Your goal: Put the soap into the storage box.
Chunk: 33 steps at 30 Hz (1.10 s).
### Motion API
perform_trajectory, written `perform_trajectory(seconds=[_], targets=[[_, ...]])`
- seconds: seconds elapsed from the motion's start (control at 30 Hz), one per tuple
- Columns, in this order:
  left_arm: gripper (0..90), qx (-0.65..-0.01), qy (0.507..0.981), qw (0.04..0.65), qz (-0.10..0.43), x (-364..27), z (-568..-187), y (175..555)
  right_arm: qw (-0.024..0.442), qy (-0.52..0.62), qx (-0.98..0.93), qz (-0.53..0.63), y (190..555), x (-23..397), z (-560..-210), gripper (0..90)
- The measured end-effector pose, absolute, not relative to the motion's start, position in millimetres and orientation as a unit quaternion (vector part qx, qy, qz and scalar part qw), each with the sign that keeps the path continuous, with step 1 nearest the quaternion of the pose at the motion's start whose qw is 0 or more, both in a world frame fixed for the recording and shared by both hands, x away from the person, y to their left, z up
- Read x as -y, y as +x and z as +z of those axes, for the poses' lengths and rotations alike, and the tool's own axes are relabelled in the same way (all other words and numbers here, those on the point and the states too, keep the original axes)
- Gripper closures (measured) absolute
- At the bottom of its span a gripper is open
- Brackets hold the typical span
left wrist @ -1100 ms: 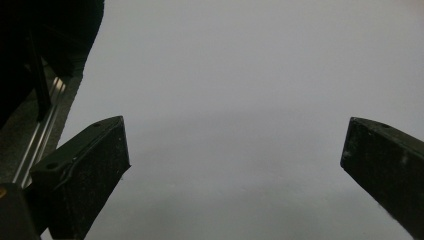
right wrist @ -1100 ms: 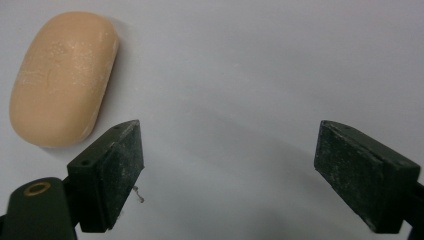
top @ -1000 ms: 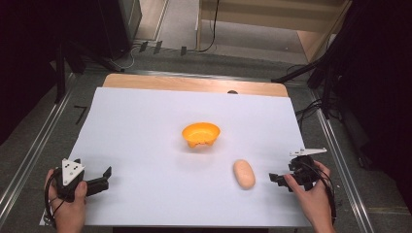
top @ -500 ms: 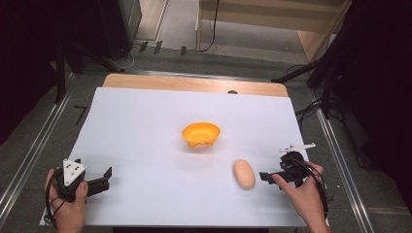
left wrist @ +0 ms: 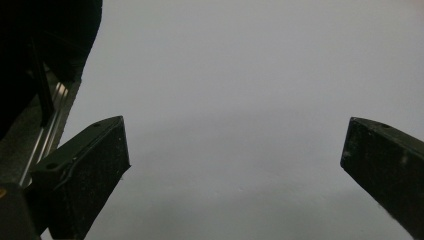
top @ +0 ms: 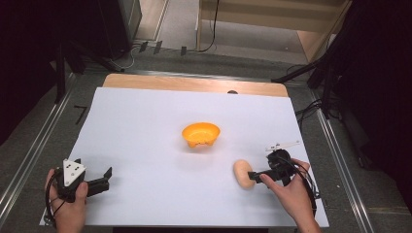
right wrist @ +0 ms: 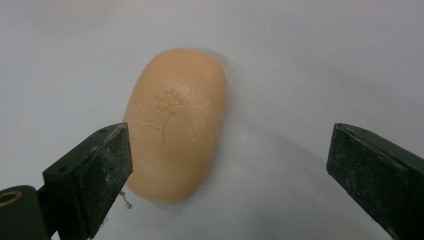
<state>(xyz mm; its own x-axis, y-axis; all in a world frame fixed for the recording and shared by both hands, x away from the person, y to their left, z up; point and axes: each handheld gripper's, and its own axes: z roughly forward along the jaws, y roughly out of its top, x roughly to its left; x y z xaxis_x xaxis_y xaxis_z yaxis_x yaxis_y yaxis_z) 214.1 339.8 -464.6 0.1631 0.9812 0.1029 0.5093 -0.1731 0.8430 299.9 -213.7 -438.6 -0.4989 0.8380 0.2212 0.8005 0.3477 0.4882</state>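
Right gripper (top: pixel 254 176) at the bread roll (right wrist: pixel 175 122), jaws spread wide.
The roll lies against your left jaw, off-centre. It looks light and soft: centre, then close gently across its narrow middle. Left gripper (top: pixel 106 178) open, idle.

One orange bowl (top: pixel 200 134) and one tan potato (top: pixel 243 173) are lying on the white worktop (top: pixel 145 121).

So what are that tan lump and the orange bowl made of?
The tan lump looks like a matte bar of soap: smooth, rounded, with a mark pressed into its top, though I can't be sure. The orange bowl looks like plastic, evenly coloured with a slight sheen.
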Motion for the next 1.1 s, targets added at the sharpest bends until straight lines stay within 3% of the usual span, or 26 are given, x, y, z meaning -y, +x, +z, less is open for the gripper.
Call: perform_trajectory(seconds=[0.73, 1.1], targets=[[0.0, -0.542, 0.686, 0.338, 0.348, -339, -465, 214, 0.022, 0.492, -0.837, 0.241, 304, 176, -451, 5.3], [0.0, -0.540, 0.688, 0.337, 0.348, -338, -465, 214, 0.027, 0.503, -0.834, 0.226, 304, 163, -456, 14.9]])
